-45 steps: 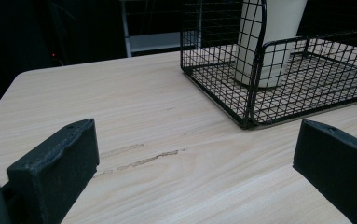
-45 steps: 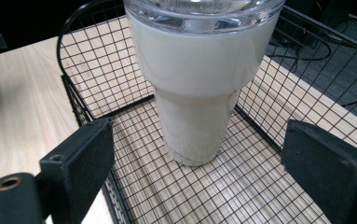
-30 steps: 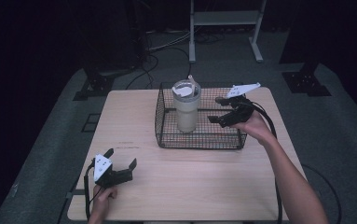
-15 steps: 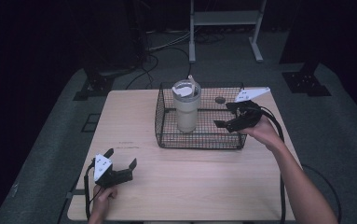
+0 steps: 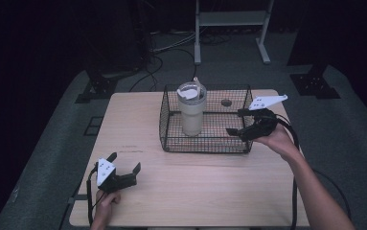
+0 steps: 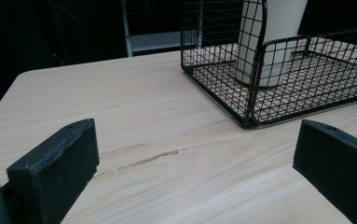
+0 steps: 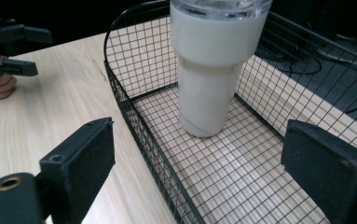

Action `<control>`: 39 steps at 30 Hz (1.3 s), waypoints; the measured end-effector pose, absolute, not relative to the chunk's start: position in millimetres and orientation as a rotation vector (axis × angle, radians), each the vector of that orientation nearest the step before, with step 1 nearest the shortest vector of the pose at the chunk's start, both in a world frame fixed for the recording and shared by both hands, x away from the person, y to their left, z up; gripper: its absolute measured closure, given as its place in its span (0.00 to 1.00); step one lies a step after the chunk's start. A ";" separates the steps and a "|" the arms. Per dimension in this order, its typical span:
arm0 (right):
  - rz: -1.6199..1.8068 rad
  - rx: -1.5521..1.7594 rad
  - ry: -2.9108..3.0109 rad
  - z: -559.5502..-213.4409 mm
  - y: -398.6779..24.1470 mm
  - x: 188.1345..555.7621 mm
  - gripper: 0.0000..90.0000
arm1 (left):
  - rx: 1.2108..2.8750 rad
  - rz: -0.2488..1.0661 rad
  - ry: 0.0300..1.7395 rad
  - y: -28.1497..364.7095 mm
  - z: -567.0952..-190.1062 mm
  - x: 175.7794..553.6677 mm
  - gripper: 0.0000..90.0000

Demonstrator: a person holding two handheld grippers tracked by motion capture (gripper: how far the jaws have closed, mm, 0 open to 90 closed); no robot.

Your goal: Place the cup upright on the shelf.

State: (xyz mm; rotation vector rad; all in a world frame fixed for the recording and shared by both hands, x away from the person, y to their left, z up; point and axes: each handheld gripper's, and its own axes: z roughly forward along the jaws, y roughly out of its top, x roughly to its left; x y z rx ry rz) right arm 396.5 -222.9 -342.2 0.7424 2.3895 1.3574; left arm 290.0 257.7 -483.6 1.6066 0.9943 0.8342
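The tumbler [image 5: 191, 111] stands upright in the left part of the wire basket [image 5: 206, 144], which sits on the desk [image 5: 200, 182]. The right gripper [image 5: 237, 122] hangs over the basket's right end, jaws wide and empty. The left gripper [image 5: 125, 162] is well apart from the basket, near the desk's front left, jaws wide.

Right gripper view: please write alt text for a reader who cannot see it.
A cream tumbler with a clear lid stands upright inside a black wire basket on a light wooden table. The right gripper hangs over the basket's near end, its jaws wide apart and holding nothing. The left gripper shows far off at upper left.
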 end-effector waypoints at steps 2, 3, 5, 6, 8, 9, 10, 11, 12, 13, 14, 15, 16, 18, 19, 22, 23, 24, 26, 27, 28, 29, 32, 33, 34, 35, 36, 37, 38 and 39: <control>1.374 0.742 2.380 -342.8 -225.3 393.1 0.10 | 1.607 0.835 0.994 257.5 -483.7 290.1 0.00; 1.372 0.739 2.380 -343.1 -226.4 391.8 0.10 | 1.605 0.835 0.995 257.4 -483.7 290.1 0.00; 1.376 0.738 2.377 -344.4 -228.3 389.8 0.10 | 1.611 0.836 0.994 257.7 -483.6 290.1 0.00; 1.371 0.738 2.380 -345.3 -229.4 388.0 0.10 | 1.612 0.836 0.993 257.8 -483.6 290.1 0.00; 1.369 0.743 2.381 -346.6 -232.1 385.8 0.10 | 1.610 0.834 0.995 257.5 -483.7 290.0 0.00; 1.369 0.743 2.381 -347.1 -233.2 384.7 0.10 | 1.610 0.834 0.995 257.4 -483.7 290.0 0.00; 1.372 0.748 2.379 -347.3 -234.4 383.4 0.10 | 1.610 0.834 0.995 257.3 -483.7 290.0 0.00; 1.384 0.751 2.372 -347.6 -235.6 382.2 0.10 | 1.610 0.834 0.995 257.2 -483.7 289.9 0.00; 1.391 0.748 2.371 -347.6 -236.4 381.0 0.10 | 1.607 0.833 0.995 256.9 -483.8 289.9 0.00; 1.395 0.744 2.370 -347.6 -236.8 379.2 0.10 | 1.608 0.834 0.995 256.8 -483.8 289.9 0.00; 1.388 0.736 2.374 -347.6 -237.1 377.6 0.10 | 1.609 0.835 0.994 256.7 -483.8 289.8 0.00; 1.387 0.732 2.374 -347.8 -237.4 375.6 0.10 | 1.609 0.835 0.994 256.7 -483.8 289.9 0.00; 1.393 0.735 2.374 -347.9 -237.5 374.4 0.10 | 1.610 0.835 0.994 256.6 -483.8 289.9 0.00; 1.394 0.721 2.373 -347.8 -237.8 371.6 0.10 | 1.611 0.836 0.994 256.6 -483.8 289.9 0.00; 1.400 0.716 2.373 -347.8 -238.2 369.8 0.10 | 1.611 0.835 0.994 256.5 -483.8 289.9 0.00; 1.394 0.700 2.381 -348.8 -239.3 365.2 0.10 | 1.614 0.836 0.994 256.5 -483.7 289.8 0.00; 1.400 0.704 2.379 -350.2 -240.3 362.9 0.10 | 1.612 0.836 0.994 256.4 -483.8 289.8 0.00; 1.404 0.709 2.378 -351.3 -241.1 361.6 0.10 | 1.617 0.837 0.993 256.7 -483.7 289.8 0.00; 1.405 0.715 2.380 -354.6 -243.9 357.9 0.10 | 1.617 0.837 0.992 256.7 -483.7 289.8 0.00; 1.405 0.719 2.383 -356.4 -245.8 356.0 0.10 | 1.617 0.837 0.992 256.6 -483.7 289.8 0.00; 1.405 0.718 2.384 -357.6 -246.7 354.8 0.10 | 1.618 0.837 0.991 256.6 -483.7 289.8 0.00; 1.407 0.717 2.383 -358.8 -247.4 353.2 0.10 | 1.616 0.838 0.989 256.5 -483.8 289.9 0.00; 1.410 0.727 2.380 -363.4 -250.7 348.2 0.10 | 1.617 0.839 0.990 256.3 -483.8 289.9 0.00; 1.410 0.729 2.377 -365.0 -252.5 346.6 0.10 | 1.617 0.839 0.990 256.3 -483.8 289.9 0.00; 1.409 0.732 2.373 -365.9 -253.5 345.5 0.10 | 1.617 0.839 0.990 256.2 -483.8 289.9 0.00; 1.415 0.737 2.370 -367.0 -255.0 344.1 0.10 | 1.618 0.840 0.990 256.2 -483.9 289.8 0.00; 1.415 0.740 2.369 -368.2 -256.5 343.0 0.10 | 1.618 0.840 0.990 256.2 -483.8 289.8 0.00; 1.415 0.745 2.366 -369.4 -258.0 341.6 0.10 | 1.618 0.840 0.990 256.1 -483.9 289.8 0.00; 1.417 0.750 2.363 -370.7 -259.7 340.7 0.10 | 1.618 0.840 0.990 256.2 -483.9 289.8 0.00; 1.414 0.759 2.362 -372.5 -261.6 339.3 0.10 | 1.618 0.839 0.991 256.2 -483.9 289.9 0.00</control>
